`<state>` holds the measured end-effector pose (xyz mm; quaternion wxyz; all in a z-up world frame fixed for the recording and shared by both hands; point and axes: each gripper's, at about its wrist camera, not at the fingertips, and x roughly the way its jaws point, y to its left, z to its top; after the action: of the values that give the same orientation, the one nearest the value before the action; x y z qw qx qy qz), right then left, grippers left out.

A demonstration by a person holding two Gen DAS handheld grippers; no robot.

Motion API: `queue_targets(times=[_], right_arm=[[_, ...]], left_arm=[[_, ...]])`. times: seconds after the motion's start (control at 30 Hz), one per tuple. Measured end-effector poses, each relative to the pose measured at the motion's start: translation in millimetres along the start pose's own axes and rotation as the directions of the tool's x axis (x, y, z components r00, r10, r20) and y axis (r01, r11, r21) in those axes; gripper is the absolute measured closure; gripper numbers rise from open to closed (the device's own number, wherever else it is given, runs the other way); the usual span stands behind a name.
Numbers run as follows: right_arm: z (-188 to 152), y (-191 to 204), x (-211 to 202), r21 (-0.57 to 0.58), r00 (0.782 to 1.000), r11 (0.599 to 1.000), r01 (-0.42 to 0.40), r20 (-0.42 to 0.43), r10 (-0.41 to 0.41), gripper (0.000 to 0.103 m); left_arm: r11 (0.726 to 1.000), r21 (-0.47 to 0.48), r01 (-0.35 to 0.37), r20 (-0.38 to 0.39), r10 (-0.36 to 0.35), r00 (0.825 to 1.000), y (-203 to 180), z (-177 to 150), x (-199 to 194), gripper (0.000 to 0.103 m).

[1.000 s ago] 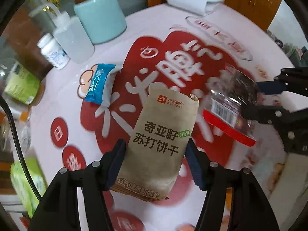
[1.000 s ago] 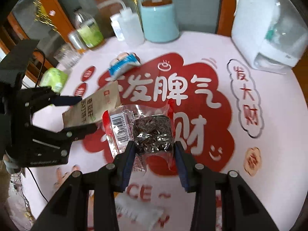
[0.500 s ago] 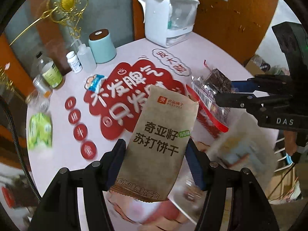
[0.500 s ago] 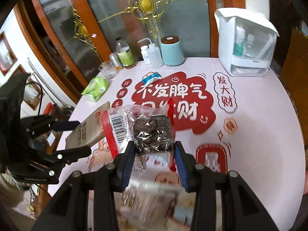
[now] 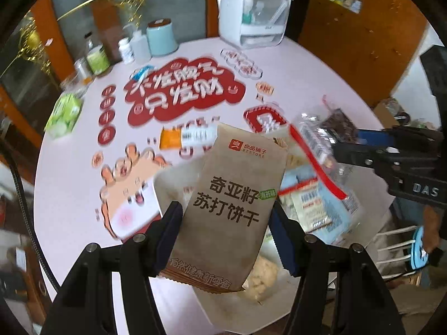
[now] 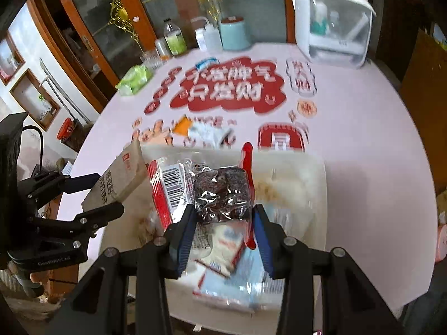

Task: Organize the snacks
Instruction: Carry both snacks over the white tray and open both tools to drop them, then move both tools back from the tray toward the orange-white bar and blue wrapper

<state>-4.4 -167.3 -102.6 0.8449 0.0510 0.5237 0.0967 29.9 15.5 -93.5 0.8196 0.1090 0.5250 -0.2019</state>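
holding, left gripper (image 5: pixel 227 236): brown cracker pack (image 5: pixel 234 201), jaws clamped on its sides. right gripper (image 6: pixel 223 234): clear dark-snack bag (image 6: pixel 220 192), jaws pinched. both above translucent bin (image 6: pixel 315 184), near edge of table (image 6: pixel 363 145).

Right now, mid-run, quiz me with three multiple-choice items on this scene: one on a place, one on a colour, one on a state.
1. Where does the orange-ended packet lie?
A. On the table, beyond the bin
B. In the bin
C. In a gripper

2. What colour is the cracker pack in the left gripper?
A. Blue
B. Brown
C. Green

3. What state is the right gripper in?
A. Open, empty
B. Shut on the clear snack bag
C. Out of view

Answers: 1 A, it rests on the tablecloth past the translucent bin; 2 B, kraft-brown paper; 3 B, both pads press the bag.
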Motion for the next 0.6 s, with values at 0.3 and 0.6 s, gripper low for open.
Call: queue_targets(times=[0.3,0.6], right_arm=[[-28,-16,1,0.04,0.999,0.998,-0.051,-0.012,0.052,0.054],[-31,-4,-17,-0.023,0.995,0.996,-0.088,0.045,0.089,0.053]], left_arm=[[0.997,-0.037,-0.074,-0.076,0.071,0.995,-17,-32,32,0.031],[0.987,-0.116,-0.111,-0.032,0.108,0.994,-21,-49,6,0.017]])
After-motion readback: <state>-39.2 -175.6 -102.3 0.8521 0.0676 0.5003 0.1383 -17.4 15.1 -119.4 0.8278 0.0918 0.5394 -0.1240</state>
